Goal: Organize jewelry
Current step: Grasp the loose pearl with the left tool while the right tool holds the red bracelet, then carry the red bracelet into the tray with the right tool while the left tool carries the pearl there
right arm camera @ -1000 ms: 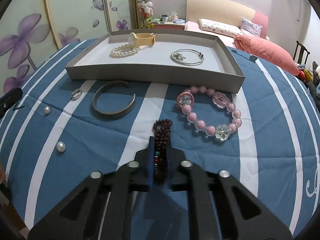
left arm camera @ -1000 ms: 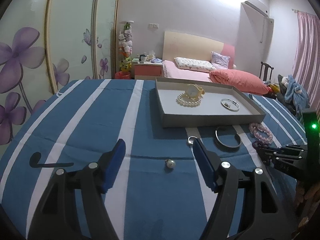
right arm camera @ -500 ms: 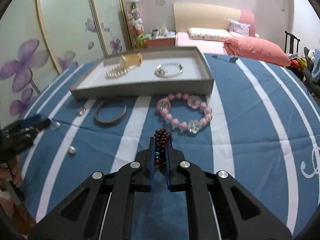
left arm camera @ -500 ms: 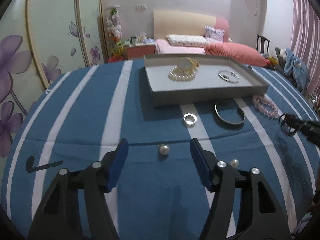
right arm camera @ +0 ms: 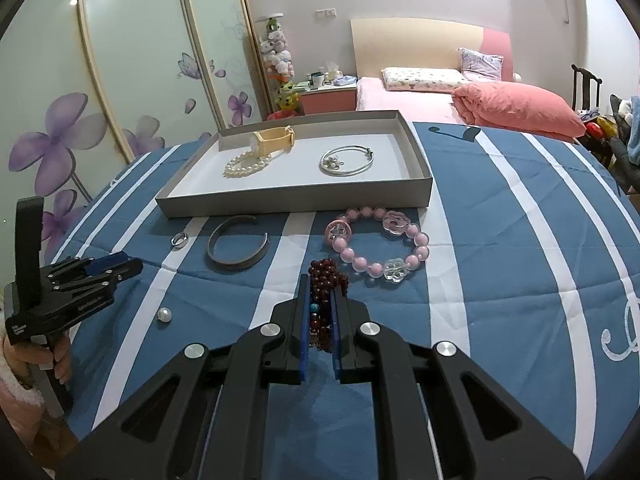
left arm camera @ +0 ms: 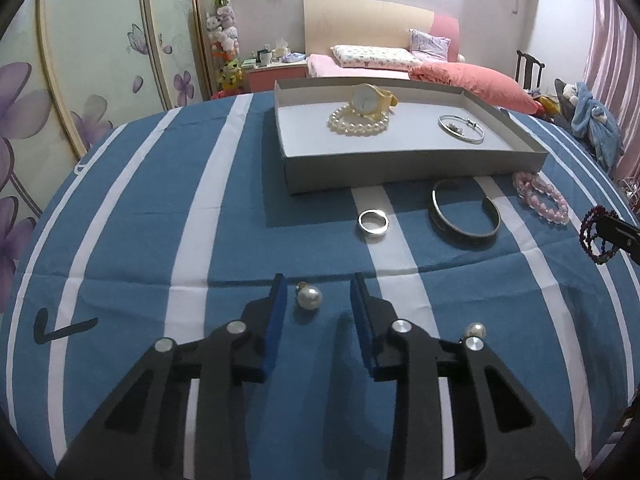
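A pearl earring (left arm camera: 309, 297) lies on the blue striped cloth between the jaws of my left gripper (left arm camera: 318, 282). The jaws are closing, with a gap still on each side of the pearl. A second pearl (left arm camera: 475, 330) rests to the right of that gripper. My right gripper (right arm camera: 323, 283) is shut on a dark red bead bracelet (right arm camera: 326, 274), held just above the cloth. The grey tray (left arm camera: 400, 164) holds a yellow watch (left arm camera: 370, 100), a pearl bracelet (left arm camera: 358, 126) and a thin silver bangle (left arm camera: 460, 128).
In front of the tray lie a silver ring (left arm camera: 373, 222), a dark metal cuff (left arm camera: 464, 216) and a pink bead bracelet (right arm camera: 380, 244). A hand holds the left gripper (right arm camera: 116, 264) at the cloth's left edge. A bed and wardrobe stand behind.
My left gripper came forward and down over the pearl earring, and its jaws narrowed around it. The right gripper rose a little with the dark red bracelet in it.
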